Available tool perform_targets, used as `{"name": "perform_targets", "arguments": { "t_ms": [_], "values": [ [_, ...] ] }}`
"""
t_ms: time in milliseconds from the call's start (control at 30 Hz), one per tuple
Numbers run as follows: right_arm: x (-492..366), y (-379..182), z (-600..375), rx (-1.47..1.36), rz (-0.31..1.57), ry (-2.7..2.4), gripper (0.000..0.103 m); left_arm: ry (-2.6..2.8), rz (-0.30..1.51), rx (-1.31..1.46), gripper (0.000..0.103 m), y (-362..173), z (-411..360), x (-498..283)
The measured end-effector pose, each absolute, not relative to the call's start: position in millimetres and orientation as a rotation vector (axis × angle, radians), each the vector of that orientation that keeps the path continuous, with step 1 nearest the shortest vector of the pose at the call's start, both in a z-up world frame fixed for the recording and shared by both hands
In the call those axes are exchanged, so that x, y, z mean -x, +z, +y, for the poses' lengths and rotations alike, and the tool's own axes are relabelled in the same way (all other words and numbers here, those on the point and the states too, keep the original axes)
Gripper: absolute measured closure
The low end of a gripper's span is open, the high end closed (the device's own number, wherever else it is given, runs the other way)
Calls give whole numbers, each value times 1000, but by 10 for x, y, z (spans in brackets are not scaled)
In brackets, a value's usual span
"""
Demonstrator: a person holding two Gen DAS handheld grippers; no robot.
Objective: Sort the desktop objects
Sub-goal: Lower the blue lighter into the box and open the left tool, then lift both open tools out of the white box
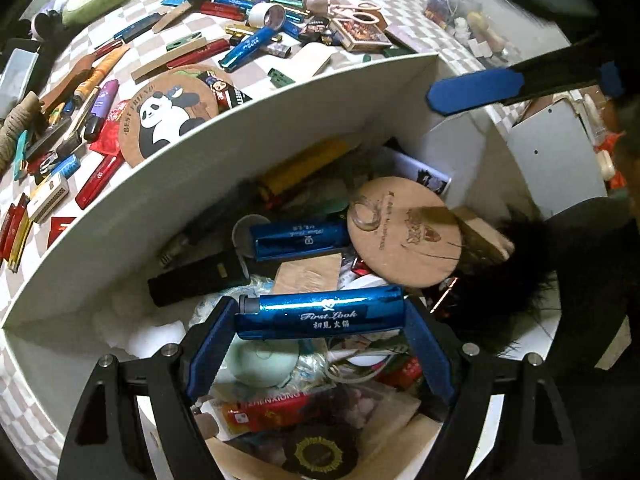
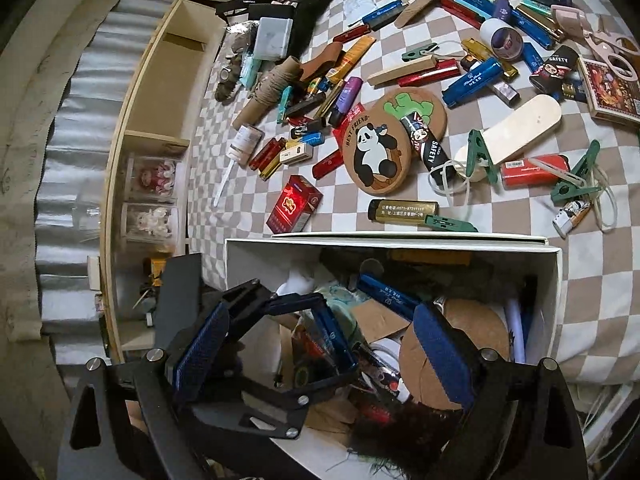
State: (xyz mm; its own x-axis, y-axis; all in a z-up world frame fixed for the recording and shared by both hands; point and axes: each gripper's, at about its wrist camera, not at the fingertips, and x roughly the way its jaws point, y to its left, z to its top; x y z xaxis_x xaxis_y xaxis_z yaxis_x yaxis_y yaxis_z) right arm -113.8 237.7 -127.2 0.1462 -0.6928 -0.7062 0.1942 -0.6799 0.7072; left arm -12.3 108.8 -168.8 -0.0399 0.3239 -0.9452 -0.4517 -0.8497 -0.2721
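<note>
Over white box point(image 1: 224, 168), left gripper point(image 1: 320, 316) pinches glossy blue lighter point(image 1: 320, 312).

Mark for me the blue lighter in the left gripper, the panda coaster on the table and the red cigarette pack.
blue lighter point(image 1: 320, 312), left wrist view, middle of its body by the lettering.
panda coaster point(image 2: 376, 154), right wrist view, on the panda's body.
red cigarette pack point(image 2: 294, 203), right wrist view, centre of its front face.

Checkered tablecloth point(image 2: 580, 272): white box point(image 2: 558, 280) at near edge; panda coaster point(image 2: 376, 156), red cigarette pack point(image 2: 294, 208), gold lighter point(image 2: 402, 211), pink scissors point(image 2: 608, 46) scattered beyond
</note>
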Motion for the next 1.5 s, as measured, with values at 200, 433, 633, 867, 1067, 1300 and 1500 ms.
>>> {"name": "perform_targets", "arguments": {
  "t_ms": [200, 433, 633, 867, 1067, 1300, 1500],
  "values": [
    [1174, -1262, 2441, -1720, -497, -1626, 9, 1966, 173, 1714, 20, -1761, 1140, 140],
    [1188, -1259, 2438, -1719, -488, -1627, 9, 1963, 171, 1744, 20, -1885, 1186, 166],
    [1188, -1263, 2439, -1721, -487, -1615, 9, 1972, 156, 1748, 20, -1913, 1188, 184],
    [1178, -1262, 2434, -1729, -497, -1623, 9, 2003, 141, 1745, 2, -1898, 1140, 196],
    [1183, -1278, 2457, -1734, -502, -1625, 9, 2011, 98, 1740, 2, -1840, 1066, 206],
    [1157, -1273, 2497, -1730, -502, -1634, 9, 2034, -2, 1715, 0, -1666, 1006, 159],
    [1091, -1227, 2531, -1706, -496, -1655, 8, 2080, -89, 1678, 0, -1440, 873, 133]
  ]
}}
